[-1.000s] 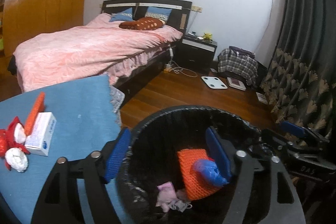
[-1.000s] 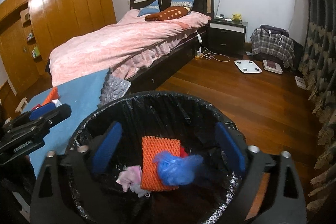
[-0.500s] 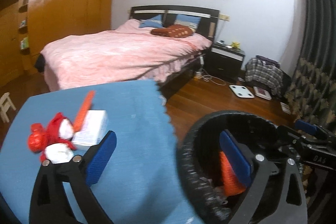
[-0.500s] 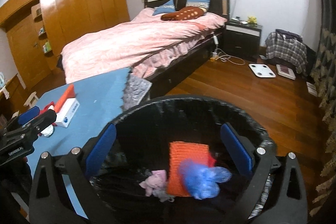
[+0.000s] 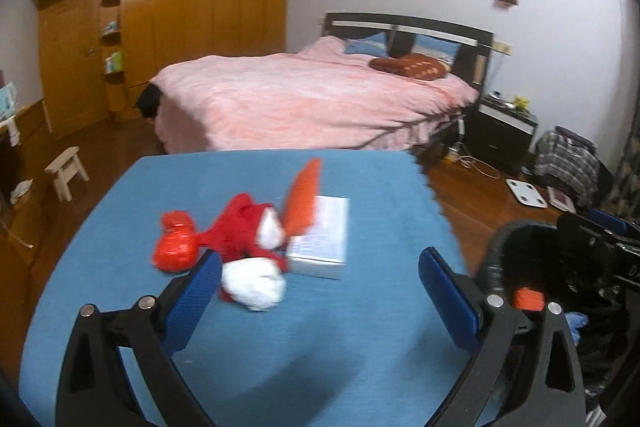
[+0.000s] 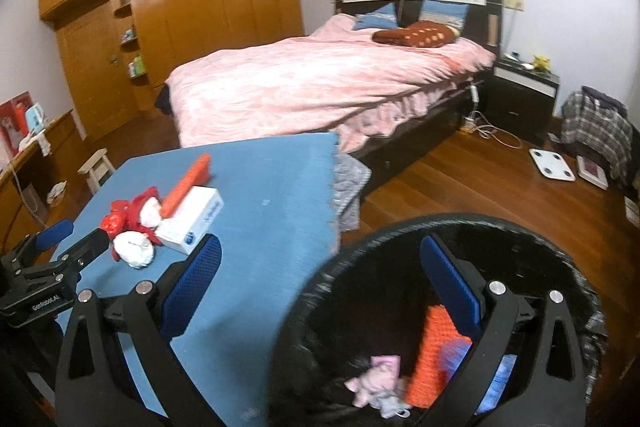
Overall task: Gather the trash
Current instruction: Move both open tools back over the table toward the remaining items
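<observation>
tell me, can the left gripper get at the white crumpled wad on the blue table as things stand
Probably yes: the left gripper is open and empty, and the white wad lies just past its fingertips, with nothing between them.

A: What does the left black plastic two-finger gripper (image 5: 316, 293) look like up close?

B: Two curved black arms with cut-out windows, each ending in a blue textured pad (image 5: 193, 301). Round silver screw heads sit on each arm just behind the pad.

A: And the right black plastic two-finger gripper (image 6: 318, 281)?

B: The same build: black arms, blue ribbed pads (image 6: 450, 277), silver screws behind them. Seen from the right wrist camera, the left one's black body carries white lettering, "GenRobot.AI", behind its screws. From the left camera, the right one's body shows white lettering too blurred to read.
</observation>
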A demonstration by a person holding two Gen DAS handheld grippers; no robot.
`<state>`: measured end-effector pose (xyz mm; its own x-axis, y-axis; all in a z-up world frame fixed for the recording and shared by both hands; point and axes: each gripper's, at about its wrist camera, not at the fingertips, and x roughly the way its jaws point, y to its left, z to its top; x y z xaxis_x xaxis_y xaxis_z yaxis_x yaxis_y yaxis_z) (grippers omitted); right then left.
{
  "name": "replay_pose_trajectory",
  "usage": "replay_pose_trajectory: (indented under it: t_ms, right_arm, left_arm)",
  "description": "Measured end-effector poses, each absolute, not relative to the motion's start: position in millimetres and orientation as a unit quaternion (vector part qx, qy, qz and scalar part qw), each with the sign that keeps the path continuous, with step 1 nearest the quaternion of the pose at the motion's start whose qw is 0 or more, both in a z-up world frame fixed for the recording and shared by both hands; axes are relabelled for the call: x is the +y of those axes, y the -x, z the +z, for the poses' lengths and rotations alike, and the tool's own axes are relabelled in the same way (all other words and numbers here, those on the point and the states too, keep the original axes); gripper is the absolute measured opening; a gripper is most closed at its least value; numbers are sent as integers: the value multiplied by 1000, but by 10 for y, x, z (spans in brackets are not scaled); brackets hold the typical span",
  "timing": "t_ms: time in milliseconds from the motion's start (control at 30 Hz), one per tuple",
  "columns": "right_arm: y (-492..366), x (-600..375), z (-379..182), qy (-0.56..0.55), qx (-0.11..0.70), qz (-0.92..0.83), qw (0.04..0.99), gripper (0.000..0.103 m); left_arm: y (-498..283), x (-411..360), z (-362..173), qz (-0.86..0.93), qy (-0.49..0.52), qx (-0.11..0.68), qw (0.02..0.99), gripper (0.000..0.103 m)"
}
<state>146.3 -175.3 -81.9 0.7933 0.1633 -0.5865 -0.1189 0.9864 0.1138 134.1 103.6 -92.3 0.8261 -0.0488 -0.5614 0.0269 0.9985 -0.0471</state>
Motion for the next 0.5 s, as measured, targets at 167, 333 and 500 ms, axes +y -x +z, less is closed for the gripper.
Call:
replay_pose_trajectory:
  t_ms: [167,333,500]
  right_arm:
    - [-1683,-1379,-849,-25,314,98,944,97]
    - [-1927,-1003,-936,-12,317,122,940,97]
    - [-2190,-632,-1038,-5,321,143,936,97]
  left_arm:
    - [-1390,1355,-959,14,23,290,957,97]
    - [-1495,1697,-1016,47,30,288,956,97]
    - [-1648,1996,-1117,75,32,294,952,97]
